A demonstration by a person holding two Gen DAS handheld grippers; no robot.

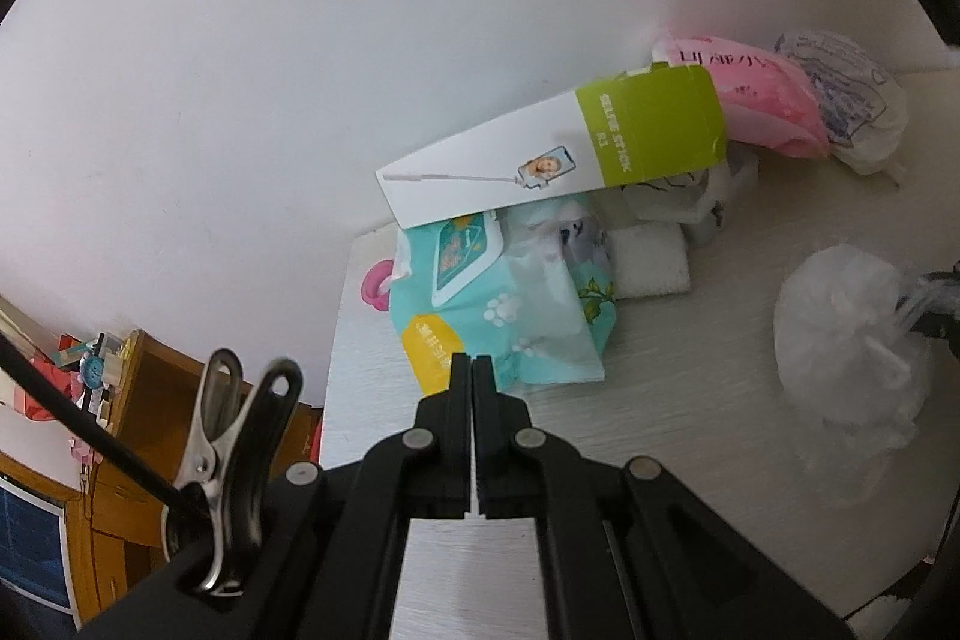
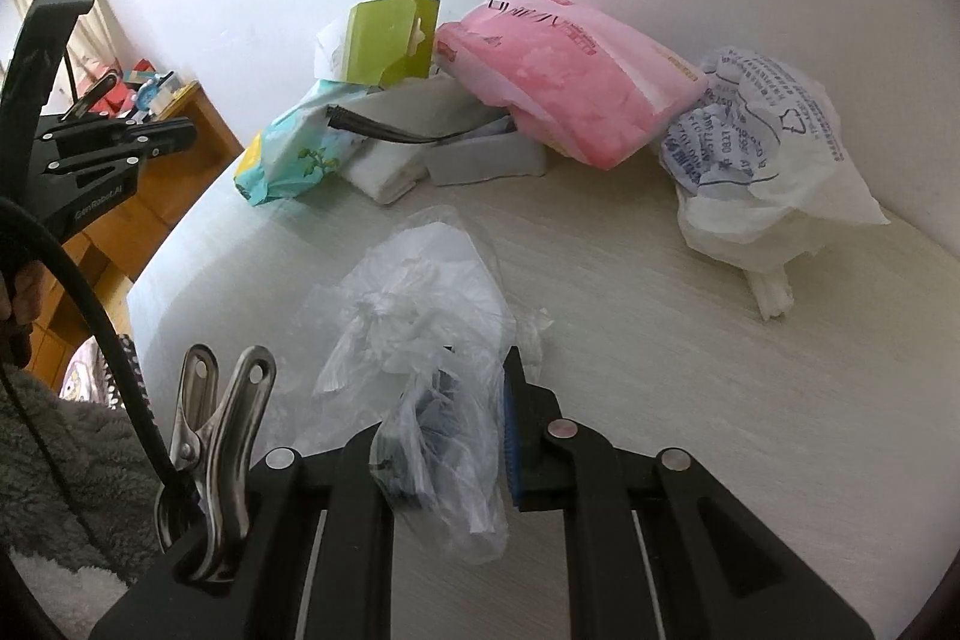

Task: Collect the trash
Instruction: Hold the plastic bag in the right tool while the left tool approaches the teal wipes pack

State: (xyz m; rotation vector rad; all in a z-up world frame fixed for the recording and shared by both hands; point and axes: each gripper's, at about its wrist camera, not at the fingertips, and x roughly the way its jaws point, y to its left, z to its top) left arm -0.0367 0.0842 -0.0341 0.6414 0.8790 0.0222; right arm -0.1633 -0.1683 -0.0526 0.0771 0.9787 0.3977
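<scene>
Collection under way: my right tongs [image 2: 474, 400] are clamped on the clear plastic bag [image 2: 414, 316] – it bulges ahead of the tips, over the desk [image 2: 660, 340]. My left tongs [image 1: 473, 376] are fully closed, empty, just short of the teal wipes pack [image 1: 504, 298]. Next, I judge – open left, take further trash.

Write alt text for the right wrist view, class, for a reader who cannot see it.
The right gripper has its fingers closed on a clear plastic bag above a pale table. Behind lie a pink package, a printed white bag, a green box and a teal wipes pack; the shut left gripper is at left.
</scene>
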